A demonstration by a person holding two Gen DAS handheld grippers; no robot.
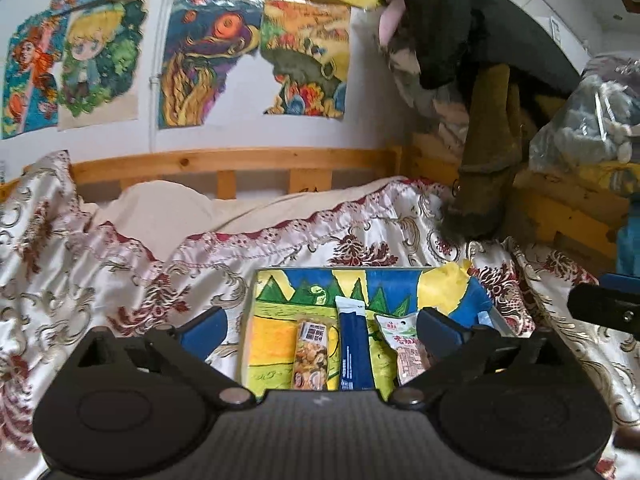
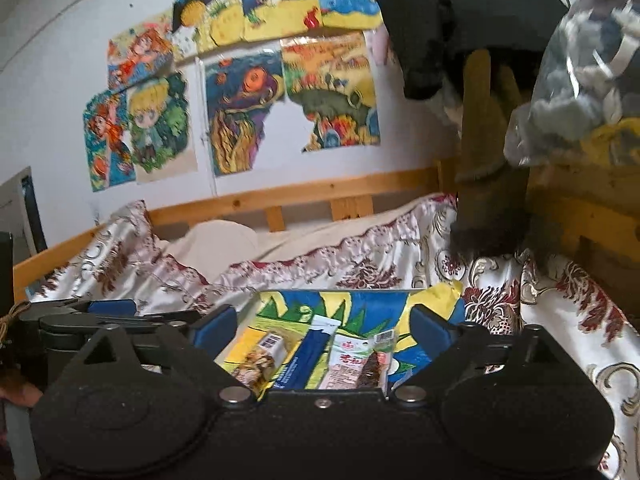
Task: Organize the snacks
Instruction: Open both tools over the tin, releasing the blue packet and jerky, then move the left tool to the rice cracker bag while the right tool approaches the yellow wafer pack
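Three snack packets lie side by side on a colourful painted board point(image 1: 276, 304) on the bed: a nut bar point(image 1: 312, 356), a dark blue stick packet point(image 1: 354, 348) and a white and pink packet point(image 1: 404, 350). My left gripper point(image 1: 320, 330) hangs open above and in front of them, its blue pads touching nothing. The right wrist view shows the same board point(image 2: 372, 304), nut bar point(image 2: 260, 360), blue packet point(image 2: 308, 356) and white packet point(image 2: 352, 360). My right gripper point(image 2: 324, 328) is also open and empty. The left gripper's fingers point(image 2: 108, 308) show at that view's left edge.
A floral satin bedcover point(image 1: 120, 272) lies rumpled around the board, with a cream pillow point(image 1: 160, 208) behind. A wooden bed rail point(image 1: 240, 160) runs along the wall of drawings. Dark clothes point(image 1: 460, 20) and a plastic bag point(image 1: 592, 120) hang at the right.
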